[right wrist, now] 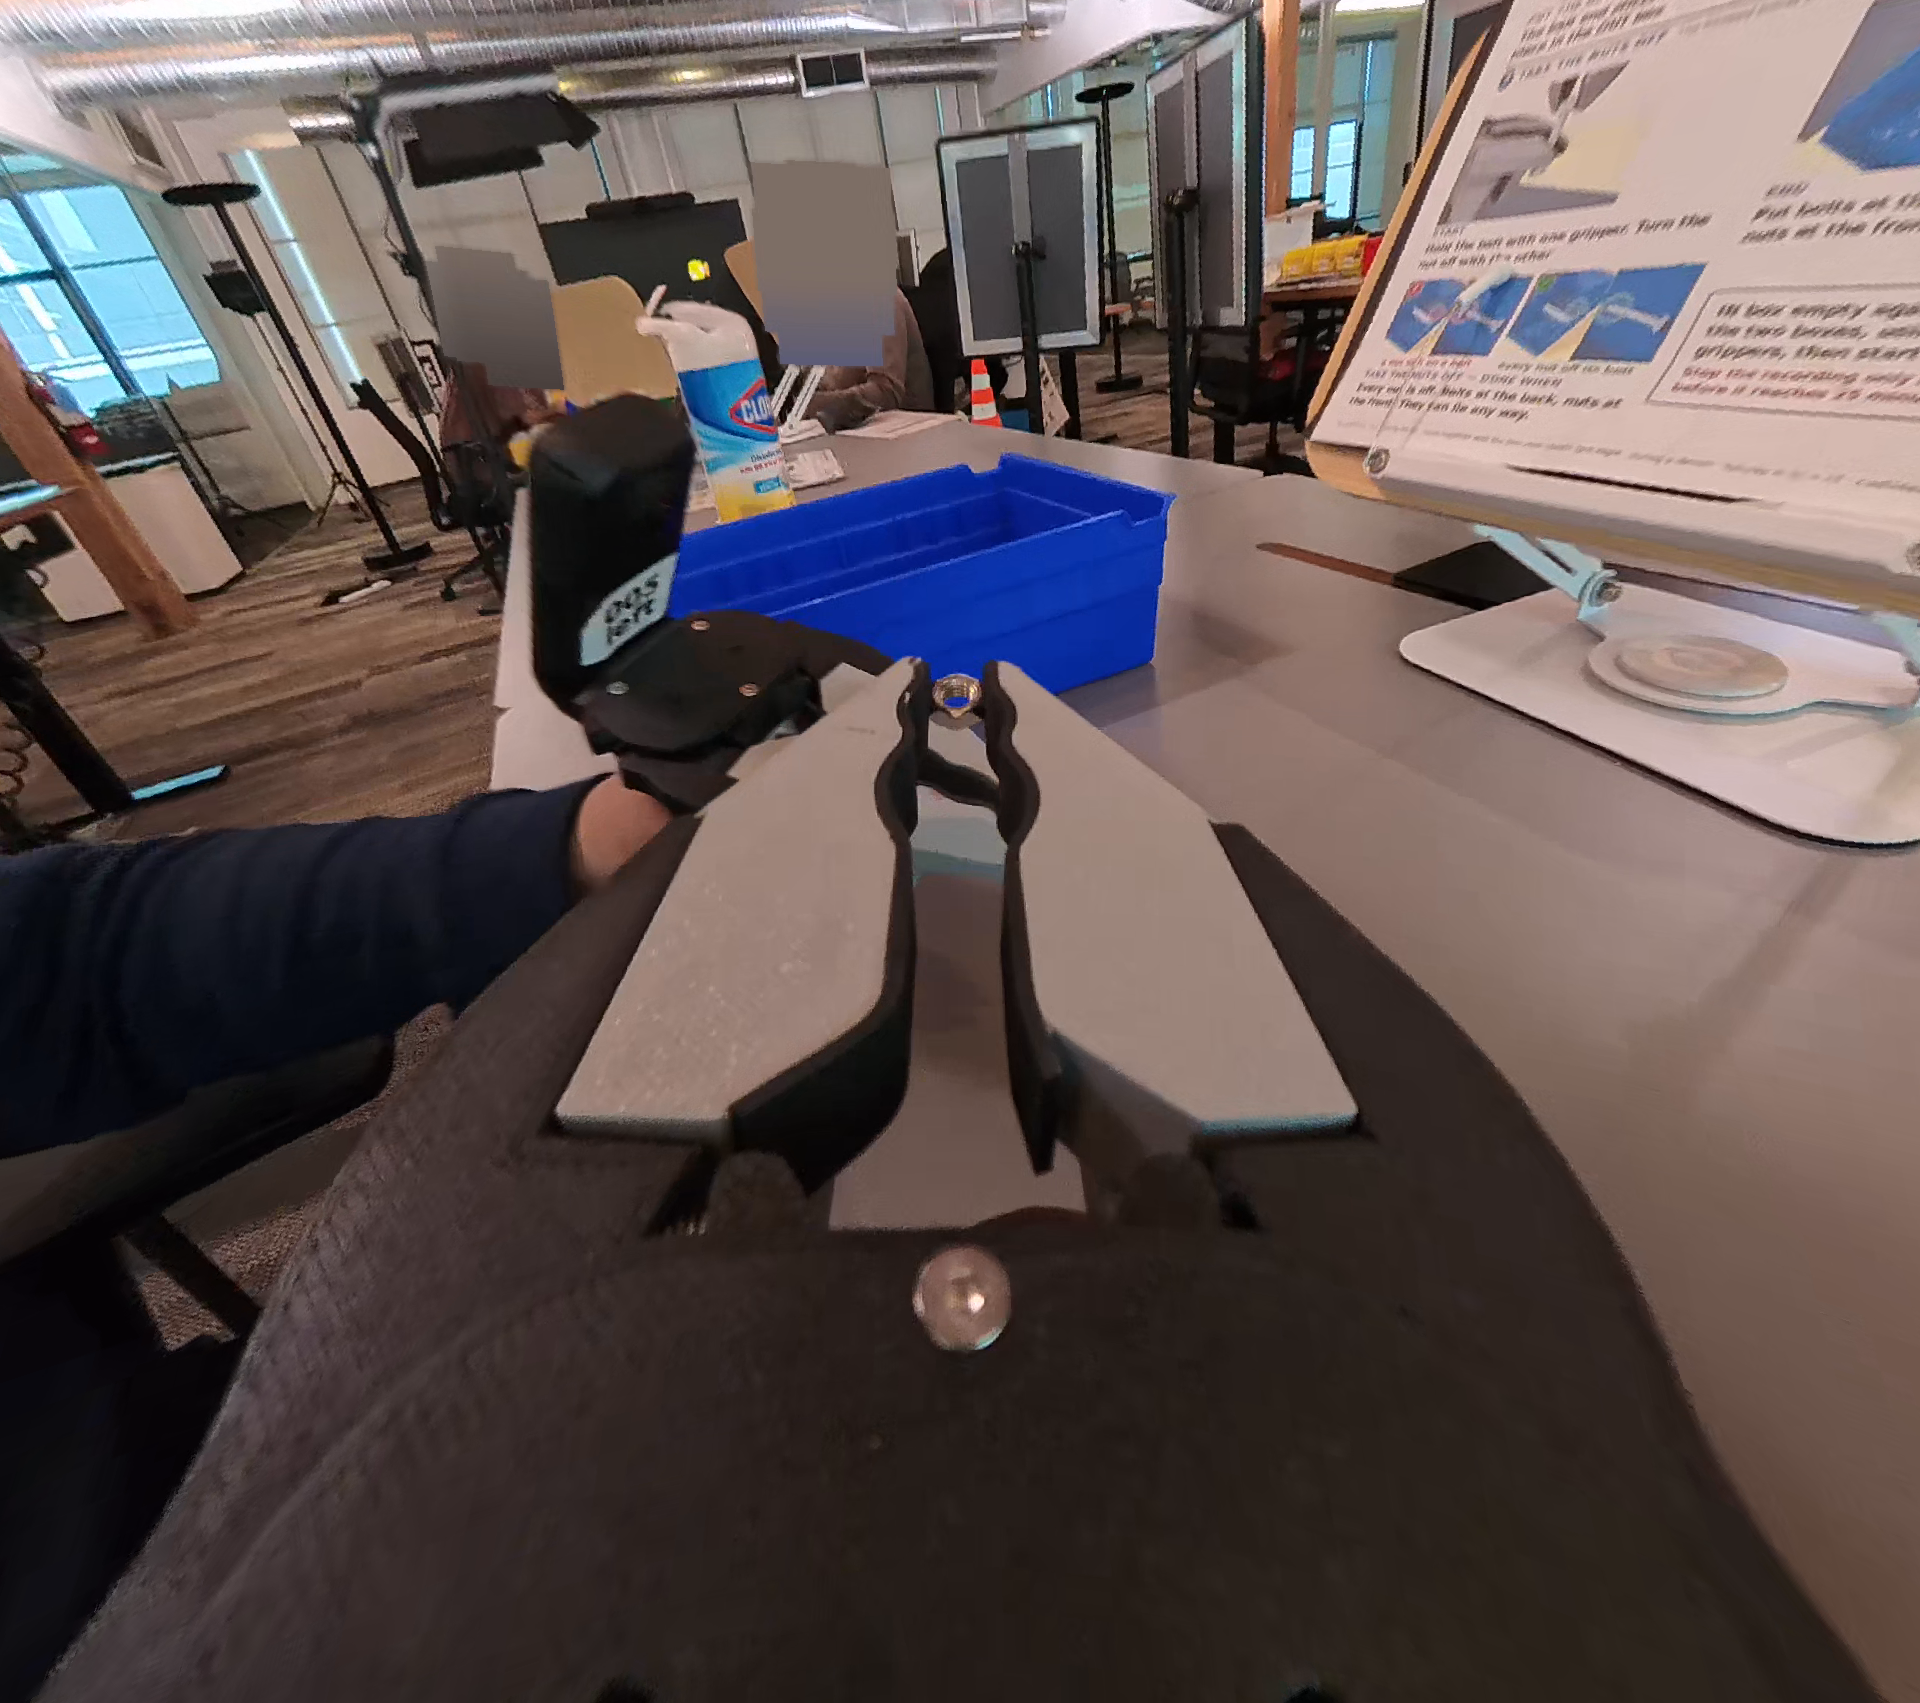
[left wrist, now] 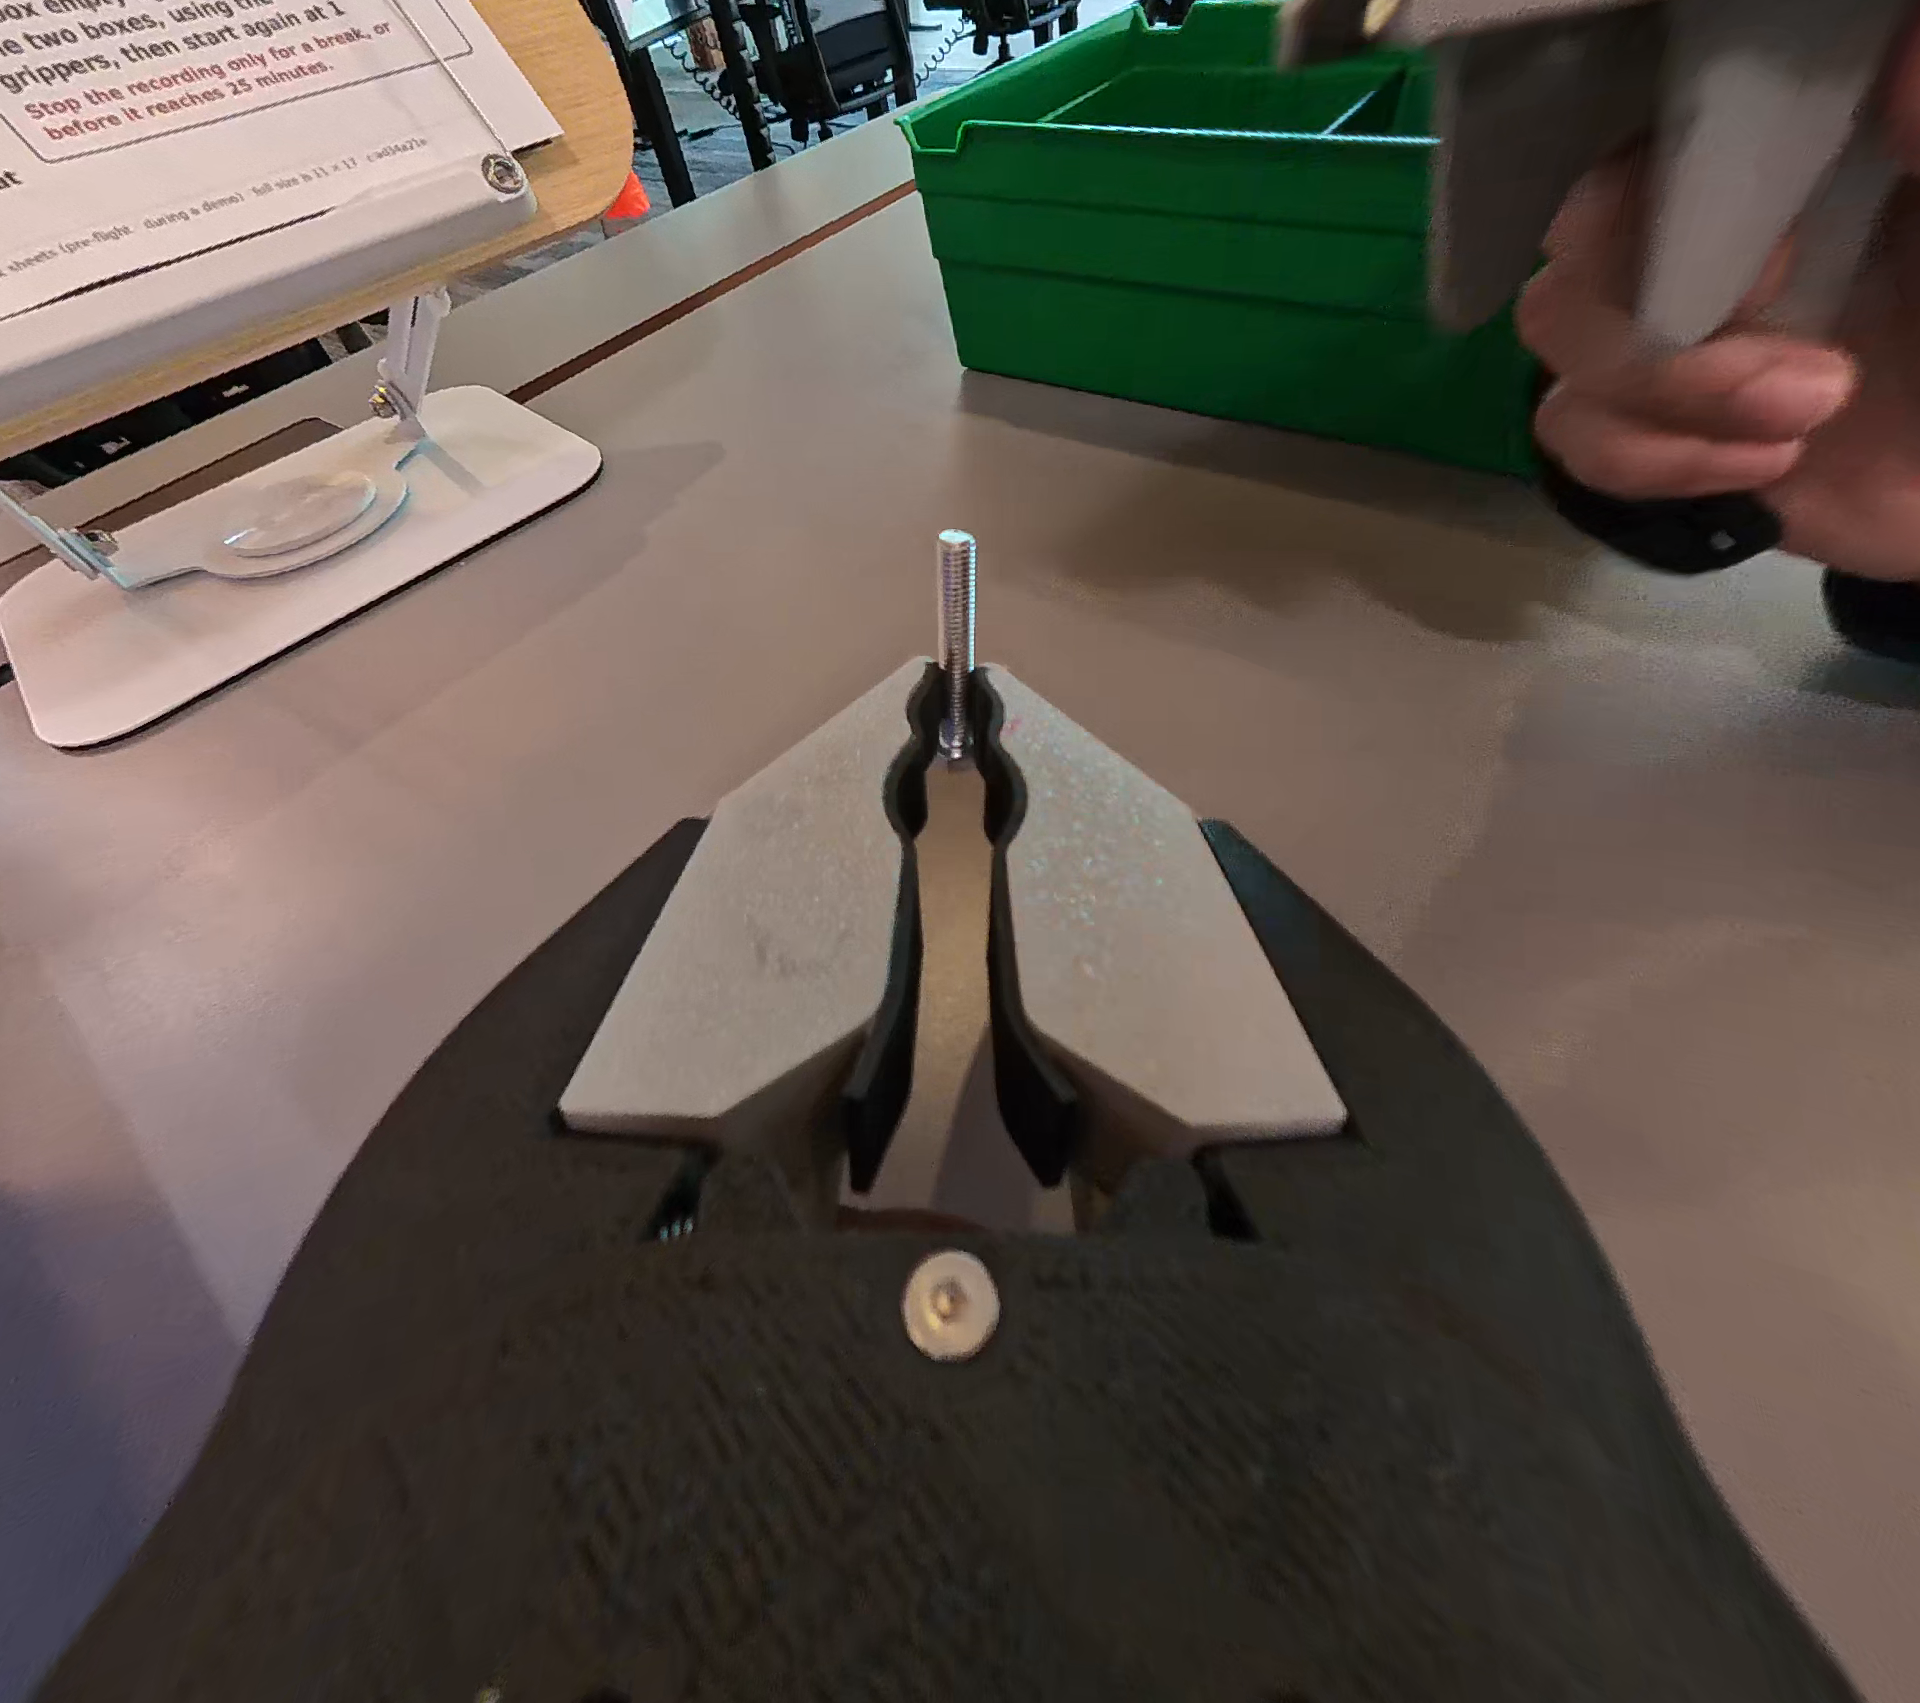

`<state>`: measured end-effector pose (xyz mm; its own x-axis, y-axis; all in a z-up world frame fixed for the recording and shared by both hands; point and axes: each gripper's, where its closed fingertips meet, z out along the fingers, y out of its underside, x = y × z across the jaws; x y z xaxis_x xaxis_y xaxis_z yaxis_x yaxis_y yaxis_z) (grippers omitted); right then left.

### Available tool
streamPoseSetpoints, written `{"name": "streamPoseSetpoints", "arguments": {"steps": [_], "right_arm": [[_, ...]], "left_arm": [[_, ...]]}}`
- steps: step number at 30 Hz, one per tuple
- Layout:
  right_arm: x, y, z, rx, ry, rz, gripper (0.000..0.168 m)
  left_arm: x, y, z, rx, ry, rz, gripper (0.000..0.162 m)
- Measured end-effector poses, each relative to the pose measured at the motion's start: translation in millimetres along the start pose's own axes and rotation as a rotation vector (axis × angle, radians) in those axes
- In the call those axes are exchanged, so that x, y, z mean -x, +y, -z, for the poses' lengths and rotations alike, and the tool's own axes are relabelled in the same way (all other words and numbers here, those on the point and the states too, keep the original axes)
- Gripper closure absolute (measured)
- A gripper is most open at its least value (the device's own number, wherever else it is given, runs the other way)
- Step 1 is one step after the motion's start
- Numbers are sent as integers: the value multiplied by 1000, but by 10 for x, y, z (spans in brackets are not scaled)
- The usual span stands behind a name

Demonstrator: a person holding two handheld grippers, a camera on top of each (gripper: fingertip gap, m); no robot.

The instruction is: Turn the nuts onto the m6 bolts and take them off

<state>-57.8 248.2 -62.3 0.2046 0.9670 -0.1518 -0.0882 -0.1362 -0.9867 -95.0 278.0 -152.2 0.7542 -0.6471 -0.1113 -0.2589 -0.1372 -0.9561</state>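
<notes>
Left wrist view: left gripper (left wrist: pixel 954 723) is clamped on a silver bolt (left wrist: pixel 954 614). The bolt's lower end sits pinched between the black pad tips, and the threaded shaft sticks out past the fingertips (left wrist: pixel 914 718), bare, no nut on it. Grey desk (left wrist: pixel 727 822) lies below and ahead. A green bin (left wrist: pixel 1195 240) sits ahead and to the right of the gripper, well apart from it. A white document stand (left wrist: pixel 301 500) with a printed instruction sheet (left wrist: pixel 208 22) is ahead-left. The right gripper (left wrist: pixel 1340 6) shows up top right, blurred, held by a hand (left wrist: pixel 1704 406), with its fingers over the green bin's near edge. Can't tell from here whether it's closed.

Right wrist view: right gripper (right wrist: pixel 951 703) is pinching a small silver nut (right wrist: pixel 951 697) right at the pad tips, threaded hole facing the camera. The rest of the finger gap behind it holds nothing. A blue bin (right wrist: pixel 935 583) is just ahead on the desk (right wrist: pixel 1455 926). The left gripper's black body (right wrist: pixel 665 614) is ahead-left, partly hidden behind the right gripper's left finger, with a dark blue sleeve (right wrist: pixel 260 947) running in from the left. A spray bottle (right wrist: pixel 727 417) stands beyond the blue bin. The document stand (right wrist: pixel 1714 697) and its sheet (right wrist: pixel 1662 199) are ahead-right.
</notes>
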Motion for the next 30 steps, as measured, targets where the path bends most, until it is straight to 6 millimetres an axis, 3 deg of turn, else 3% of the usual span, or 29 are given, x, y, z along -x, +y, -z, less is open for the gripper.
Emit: {"name": "streamPoseSetpoints", "arguments": {"steps": [4,8,11,16,19,23,30], "right_arm": [[-17,-326,514,-62,38,-10,162],[-448,-532,1213,-50,237,42,161],[-871,-432,1742,33,381,16,161],[-1443,144,2377,281,593,-87,161],[-1549,450,2516,391,626,-175,161],[-1529,701,2552,507,614,-244,161],[-1455,710,2526,569,569,-302,151]], "left_arm": [[-27,-13,0,0,2,-10,160],[-32,-30,12,-6,2,-11,160],[-26,-43,19,-11,-1,-7,160],[-38,-22,4,-4,1,-11,159],[-41,3,-13,6,1,-11,159],[-43,29,-30,16,0,-11,159],[-34,34,-35,17,-4,-12,160]]}}
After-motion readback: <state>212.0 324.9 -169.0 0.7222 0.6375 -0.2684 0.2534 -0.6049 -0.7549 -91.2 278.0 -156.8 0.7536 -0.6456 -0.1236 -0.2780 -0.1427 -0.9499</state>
